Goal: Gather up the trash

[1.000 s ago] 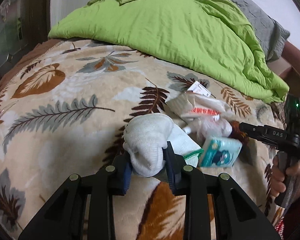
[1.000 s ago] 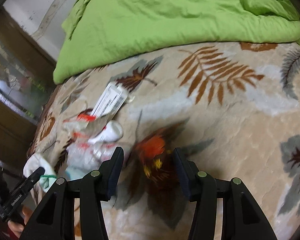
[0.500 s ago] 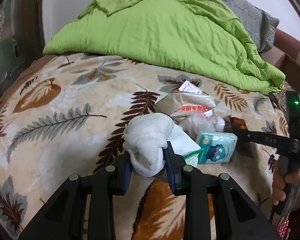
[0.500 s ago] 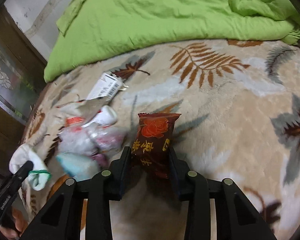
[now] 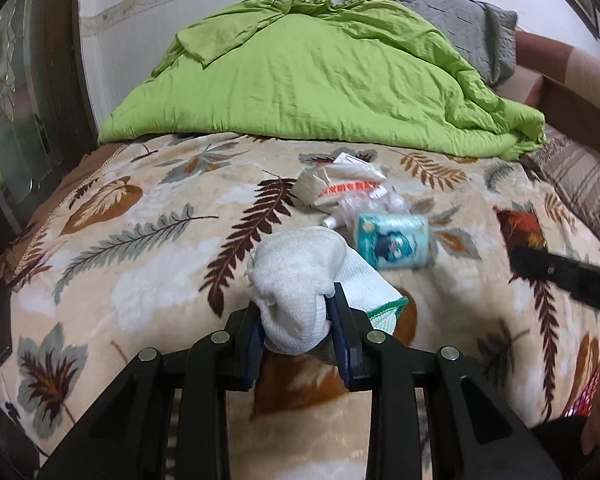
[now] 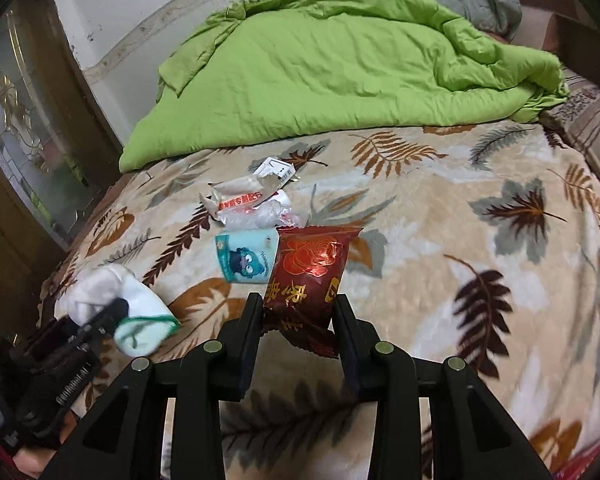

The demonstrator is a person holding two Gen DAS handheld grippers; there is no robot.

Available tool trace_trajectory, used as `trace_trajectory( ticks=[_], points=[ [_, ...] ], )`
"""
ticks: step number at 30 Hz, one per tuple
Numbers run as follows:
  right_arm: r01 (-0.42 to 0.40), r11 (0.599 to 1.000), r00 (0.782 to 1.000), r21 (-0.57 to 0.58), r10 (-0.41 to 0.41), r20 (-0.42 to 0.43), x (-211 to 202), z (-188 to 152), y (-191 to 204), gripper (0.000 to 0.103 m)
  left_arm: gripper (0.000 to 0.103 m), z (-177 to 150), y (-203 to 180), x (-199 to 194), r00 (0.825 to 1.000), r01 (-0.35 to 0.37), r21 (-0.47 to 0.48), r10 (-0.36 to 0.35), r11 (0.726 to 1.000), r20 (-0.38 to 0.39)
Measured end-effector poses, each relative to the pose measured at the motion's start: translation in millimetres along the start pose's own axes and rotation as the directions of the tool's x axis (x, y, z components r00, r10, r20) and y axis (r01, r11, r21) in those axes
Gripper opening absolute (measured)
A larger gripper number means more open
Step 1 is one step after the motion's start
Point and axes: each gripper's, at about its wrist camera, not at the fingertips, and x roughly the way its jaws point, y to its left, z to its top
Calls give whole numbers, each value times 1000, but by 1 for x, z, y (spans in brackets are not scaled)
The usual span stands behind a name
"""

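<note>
Holding a soft white sock (image 5: pixel 300 280) clamped in our left gripper (image 5: pixel 298 344), we have the rest of the litter up and to the right on the fuzzy leaf-print blanket (image 5: pixel 140 240): a crumpled wrapper (image 5: pixel 332 188), then a glossy teal tissue pack (image 5: pixel 392 240), nearer our right gripper (image 6: pixel 298 328), whose fingers pinch a crinkly red snack packet (image 6: pixel 312 276), probably lifted, standing lengthwise.
</note>
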Motion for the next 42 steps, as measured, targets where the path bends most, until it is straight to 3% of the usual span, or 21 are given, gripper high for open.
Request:
trace_trajectory(
  ticks=[14,42],
  points=[
    [43,998,999,-46,-42,16,-15,-27,16,39,29,-5,-7,-5,997,-73,43,72,996,42],
    [44,999,999,-31,-43,19,-16,-26,13,39,29,-6,-7,-3,997,-74,38,73,997,38]
  ],
)
